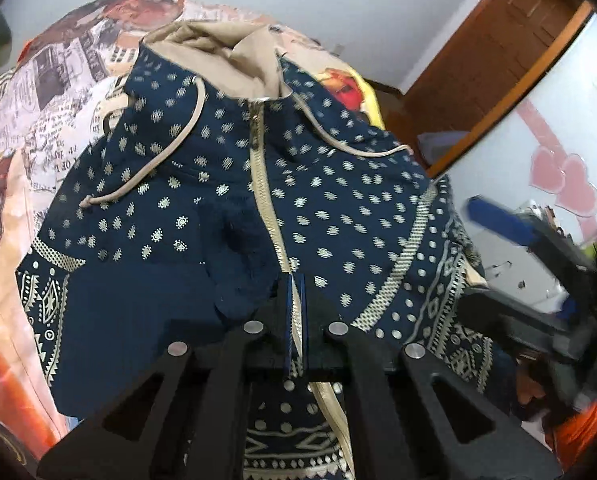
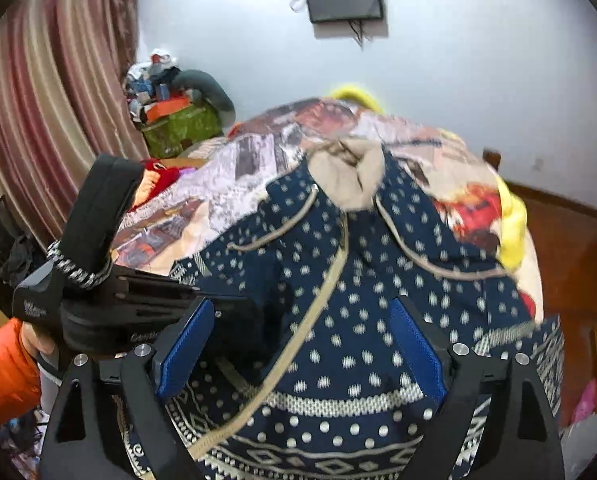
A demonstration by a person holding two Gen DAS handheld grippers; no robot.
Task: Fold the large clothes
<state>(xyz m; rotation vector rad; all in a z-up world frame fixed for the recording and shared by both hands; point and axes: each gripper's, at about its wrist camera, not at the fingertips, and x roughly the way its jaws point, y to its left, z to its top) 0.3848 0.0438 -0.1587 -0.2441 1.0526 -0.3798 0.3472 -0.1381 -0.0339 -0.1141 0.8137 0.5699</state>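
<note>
Navy patterned zip hoodie with beige hood (image 1: 226, 184), centre frame, spread on a bed with printed cover (image 1: 38, 128). Left gripper (image 1: 294, 320): jaws pressed together, pinching the zipper edge; right gripper (image 2: 302, 364): jaws spread, empty. Step: likely arranging before the first fold; next calls for a right-side grip.

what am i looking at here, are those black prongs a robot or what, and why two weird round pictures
No robot: a person holds a two-finger gripper in each hand, each with a fisheye camera looking along its fingers, hence two round pictures. One view is from the left gripper, whose blue pads are shut, seemingly on the zipper edge. The other is from the right gripper, open, nothing held. A navy patterned hoodie with a beige hood lies on a bed's printed cover. The orange sleeve is the person's arm.
</note>
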